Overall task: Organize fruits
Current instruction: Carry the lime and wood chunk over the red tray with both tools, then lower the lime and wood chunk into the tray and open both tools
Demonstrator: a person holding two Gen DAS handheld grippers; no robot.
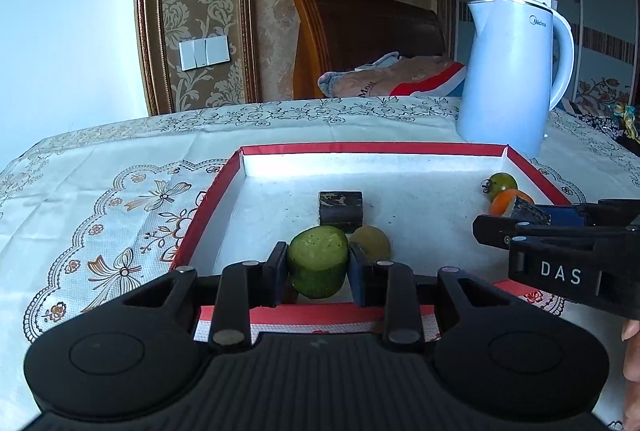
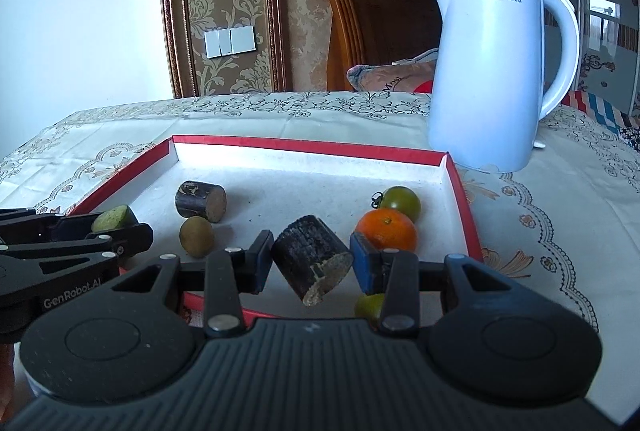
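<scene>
left hand-held gripper (image 1: 318,273) clenched on green chunk (image 1: 318,261), right hand-held gripper (image 2: 313,263) grasping dark stub (image 2: 312,259), red tray (image 2: 464,207) mid-frame, kettle (image 2: 488,71) upper right

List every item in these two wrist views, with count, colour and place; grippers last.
tray: 1, red rim, white inside, on the tablecloth
cucumber chunk: 1, green, between the left gripper's pads
dark cane pieces: 2, blackish; one between the right gripper's pads, one lying in the tray
small yellow-green fruit: 1, in the tray beside the lying cane piece
orange: 1, tray's right side
green tomato: 1, behind the orange
kettle: 1, pale blue, behind the tray
tablecloth: 1, cream, patterned
left gripper: black, shut on cucumber
right gripper: black, shut on cane
</scene>
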